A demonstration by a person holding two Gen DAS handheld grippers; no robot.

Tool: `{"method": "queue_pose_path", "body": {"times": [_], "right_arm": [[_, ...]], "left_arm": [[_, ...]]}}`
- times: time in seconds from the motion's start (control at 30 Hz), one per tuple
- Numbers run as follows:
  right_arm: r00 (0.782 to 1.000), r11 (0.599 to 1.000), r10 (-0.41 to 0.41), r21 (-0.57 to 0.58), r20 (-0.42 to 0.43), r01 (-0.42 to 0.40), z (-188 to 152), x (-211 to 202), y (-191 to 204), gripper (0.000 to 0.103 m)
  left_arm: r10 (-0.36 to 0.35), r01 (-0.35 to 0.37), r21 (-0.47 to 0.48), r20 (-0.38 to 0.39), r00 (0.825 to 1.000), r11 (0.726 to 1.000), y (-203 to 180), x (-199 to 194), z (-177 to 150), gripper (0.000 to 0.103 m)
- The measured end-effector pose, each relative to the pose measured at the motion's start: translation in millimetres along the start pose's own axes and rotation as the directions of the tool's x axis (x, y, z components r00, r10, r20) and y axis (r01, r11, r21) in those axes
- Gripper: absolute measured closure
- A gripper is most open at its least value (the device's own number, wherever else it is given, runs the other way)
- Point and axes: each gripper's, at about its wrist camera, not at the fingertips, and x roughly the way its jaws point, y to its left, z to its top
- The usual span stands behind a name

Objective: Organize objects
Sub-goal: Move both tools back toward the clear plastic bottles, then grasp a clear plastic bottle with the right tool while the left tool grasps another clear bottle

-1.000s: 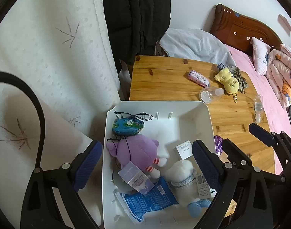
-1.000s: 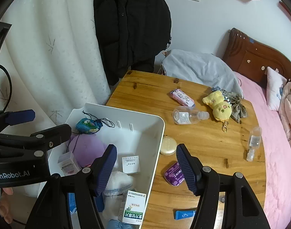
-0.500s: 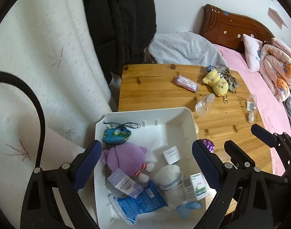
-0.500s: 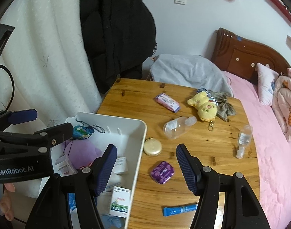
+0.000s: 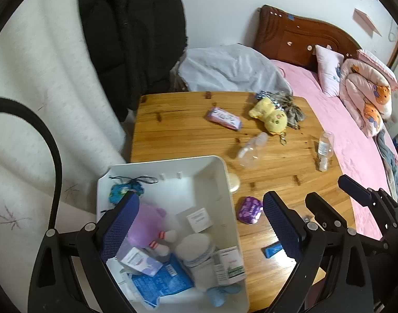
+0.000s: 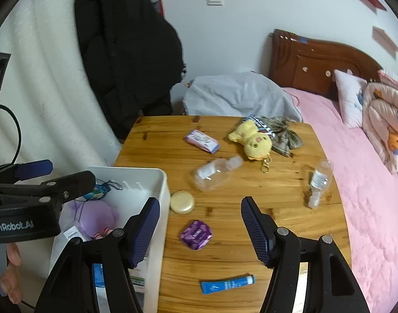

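Bins we count: one white bin (image 6: 164,182)
Clear bottles: two (image 6: 214,173) (image 6: 320,176)
Yellow plush toys: one (image 6: 253,139)
Blue tubes: one (image 6: 226,283)

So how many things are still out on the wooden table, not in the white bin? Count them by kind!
Clear plastic bottles: 2
Yellow plush chick: 1
Pink wipes packet: 1
Round cream compact: 1
Purple tin: 1
Blue tube: 1
Plaid cloth bow: 1
Total: 8
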Motion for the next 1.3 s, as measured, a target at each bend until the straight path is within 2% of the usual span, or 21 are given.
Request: {"method": "queue_pose_path", "body": {"times": [0.27,0.5,0.63,0.83,1.03,1.17,1.3], "right_arm": [[0.999,0.995,-0.032,0.091,-0.001,0.032,3,6,-66,0.037],[0.997,0.985,-0.075,0.156,-0.017,0.077,6,17,-139,0.036],[0.996,0.975,-0.091,0.200,-0.015,0.092,10,29,-183,0.027],[0.995,0.960,-0.088,0.263,-0.050,0.098,17,61,-248,0.027],[0.993,0.951,-0.072,0.295,-0.089,0.095,22,99,-292,0.027],[0.991,0.951,-0.063,0.295,-0.117,0.096,24,132,-310,0.027],[0.988,0.944,-0.052,0.316,-0.148,0.097,22,165,-320,0.027]], "left_arm": [[-0.019,0.021,0.056,-0.022,1.000,0.998,-46,14,19,0.006],[-0.001,0.008,0.130,-0.057,0.998,0.991,-96,39,40,0.006],[0.039,-0.024,0.193,-0.072,0.997,0.981,-123,60,52,0.006],[0.059,-0.022,0.268,-0.129,0.990,0.963,-146,101,69,0.006],[0.120,-0.041,0.329,-0.223,0.967,0.943,-155,157,77,0.006],[0.168,-0.063,0.372,-0.256,0.952,0.926,-155,198,80,0.006],[0.185,-0.060,0.361,-0.321,0.929,0.931,-148,230,81,0.006]]}}
